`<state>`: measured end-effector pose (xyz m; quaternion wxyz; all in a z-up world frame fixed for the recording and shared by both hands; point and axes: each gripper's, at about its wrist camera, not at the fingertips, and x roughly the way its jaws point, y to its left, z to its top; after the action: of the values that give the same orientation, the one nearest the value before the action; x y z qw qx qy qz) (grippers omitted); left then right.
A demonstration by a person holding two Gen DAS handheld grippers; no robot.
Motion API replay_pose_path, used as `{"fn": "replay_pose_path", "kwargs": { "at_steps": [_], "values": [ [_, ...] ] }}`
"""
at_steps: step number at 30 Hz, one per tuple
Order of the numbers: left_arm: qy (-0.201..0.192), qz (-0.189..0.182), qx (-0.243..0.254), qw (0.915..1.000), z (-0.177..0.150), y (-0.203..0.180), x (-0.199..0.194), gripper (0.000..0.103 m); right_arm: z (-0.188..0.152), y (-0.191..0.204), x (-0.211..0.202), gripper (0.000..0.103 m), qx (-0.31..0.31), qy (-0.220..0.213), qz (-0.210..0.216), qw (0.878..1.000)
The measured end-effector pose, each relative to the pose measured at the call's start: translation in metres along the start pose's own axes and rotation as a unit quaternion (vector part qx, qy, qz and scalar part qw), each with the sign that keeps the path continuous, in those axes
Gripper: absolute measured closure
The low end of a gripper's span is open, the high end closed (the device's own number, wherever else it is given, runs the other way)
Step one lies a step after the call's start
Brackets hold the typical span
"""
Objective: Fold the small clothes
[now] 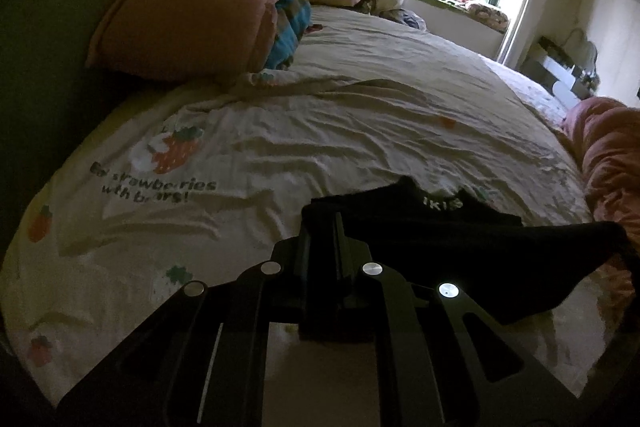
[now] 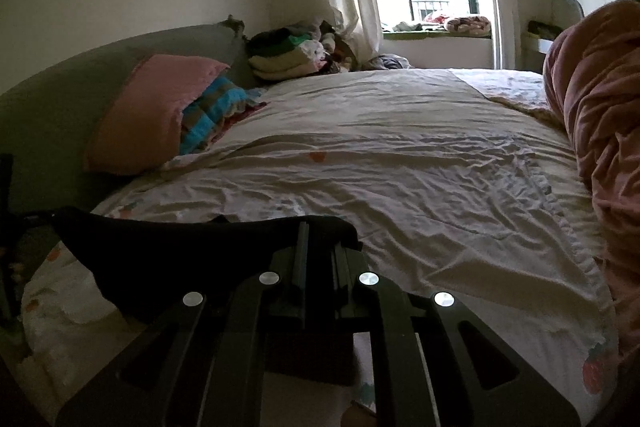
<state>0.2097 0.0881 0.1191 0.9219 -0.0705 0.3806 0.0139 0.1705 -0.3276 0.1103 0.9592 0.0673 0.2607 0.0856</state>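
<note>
Left wrist view shows the left gripper (image 1: 324, 227) with jaws pinched tight on one corner of a single black garment (image 1: 460, 247), which stretches rightward above the wrinkled strawberry-print bedsheet (image 1: 280, 131). Right wrist view has the right gripper (image 2: 320, 243) clamped on the opposite corner, broad bare sheet ahead, bounded by one pink pillow (image 2: 148, 107) left, a pink quilt (image 2: 600, 115) right, and a stack of folded clothes (image 2: 288, 55) beyond.

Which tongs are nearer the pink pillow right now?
Left. The left tongs hold the black garment's end on the pink pillow side; the right tongs grip its other end, toward the pink blanket.
</note>
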Motion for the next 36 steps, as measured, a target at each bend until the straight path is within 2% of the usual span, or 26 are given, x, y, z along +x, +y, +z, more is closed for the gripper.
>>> {"fn": "replay_pose_path", "kwargs": {
  "at_steps": [10, 21, 30, 32, 33, 34, 36],
  "values": [
    [0.012, 0.015, 0.000, 0.9998, 0.017, -0.002, 0.048, 0.100, 0.003, -0.010, 0.046, 0.095, -0.003, 0.021, -0.024, 0.999],
    [0.033, 0.027, 0.013, 0.9990, 0.010, -0.007, 0.104, 0.100, -0.013, -0.019, 0.101, 0.095, -0.006, 0.055, -0.059, 0.997],
    [0.047, 0.022, 0.008, 0.9986, 0.003, -0.003, 0.135, 0.097, -0.024, -0.021, 0.126, 0.095, -0.010, 0.077, -0.072, 0.994],
    [0.048, 0.021, 0.007, 0.9986, 0.002, -0.002, 0.137, 0.090, -0.026, -0.021, 0.130, 0.091, -0.014, 0.082, -0.074, 0.994],
    [0.046, 0.020, 0.006, 0.9987, 0.001, -0.001, 0.137, 0.088, -0.026, -0.021, 0.132, 0.077, -0.015, 0.083, -0.082, 0.993],
    [0.046, 0.019, 0.006, 0.9988, 0.000, -0.001, 0.136, 0.086, -0.027, -0.022, 0.131, 0.060, -0.015, 0.074, -0.103, 0.992],
    [0.040, 0.015, -0.002, 0.9991, -0.002, 0.004, 0.133, 0.079, -0.027, -0.025, 0.125, 0.053, -0.008, 0.062, -0.110, 0.992]
  ]
}}
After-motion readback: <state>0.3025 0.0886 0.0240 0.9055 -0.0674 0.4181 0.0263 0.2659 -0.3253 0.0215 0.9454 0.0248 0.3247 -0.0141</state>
